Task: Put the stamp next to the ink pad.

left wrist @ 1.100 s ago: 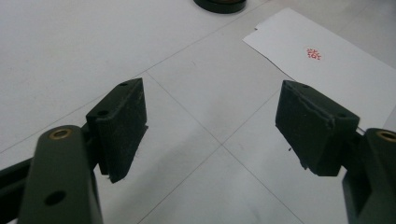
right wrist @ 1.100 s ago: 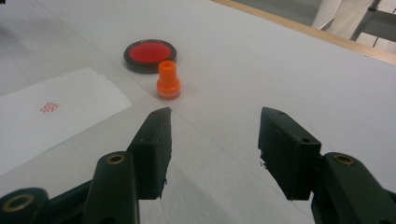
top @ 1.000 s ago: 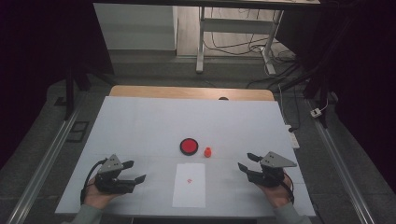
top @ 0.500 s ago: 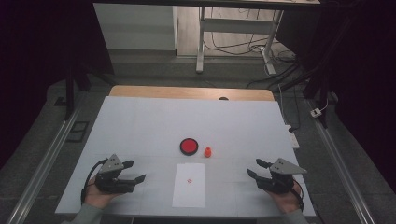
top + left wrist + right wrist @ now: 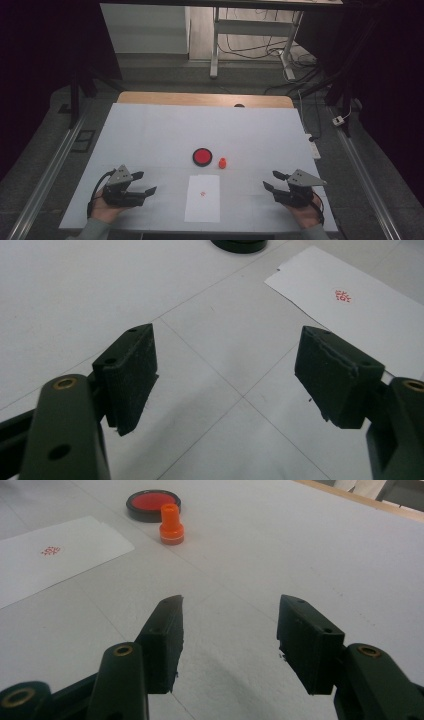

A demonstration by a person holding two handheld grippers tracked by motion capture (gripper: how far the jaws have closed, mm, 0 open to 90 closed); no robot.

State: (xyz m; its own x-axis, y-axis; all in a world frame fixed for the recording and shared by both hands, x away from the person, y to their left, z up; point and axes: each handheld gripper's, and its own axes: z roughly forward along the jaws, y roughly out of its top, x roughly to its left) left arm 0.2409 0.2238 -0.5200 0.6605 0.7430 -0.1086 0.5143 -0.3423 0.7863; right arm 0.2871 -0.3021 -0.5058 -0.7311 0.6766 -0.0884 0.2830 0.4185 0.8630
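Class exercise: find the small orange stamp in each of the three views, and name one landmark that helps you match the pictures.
High view: the orange stamp stands mid-table, just right of the red ink pad.
Left gripper view: the stamp is not in this picture; the ink pad's dark rim sits at the top edge.
Right gripper view: the stamp is upper left, in front of the ink pad.
Shared landmark: the white paper with its red imprint.

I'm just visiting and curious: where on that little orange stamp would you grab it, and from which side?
Probably by the narrow upright handle of the orange stamp, above its wider base. It stands upright beside the red ink pad, so the right tool, open and facing it, could come in level from the side away from the pad, jaws either side of the handle.
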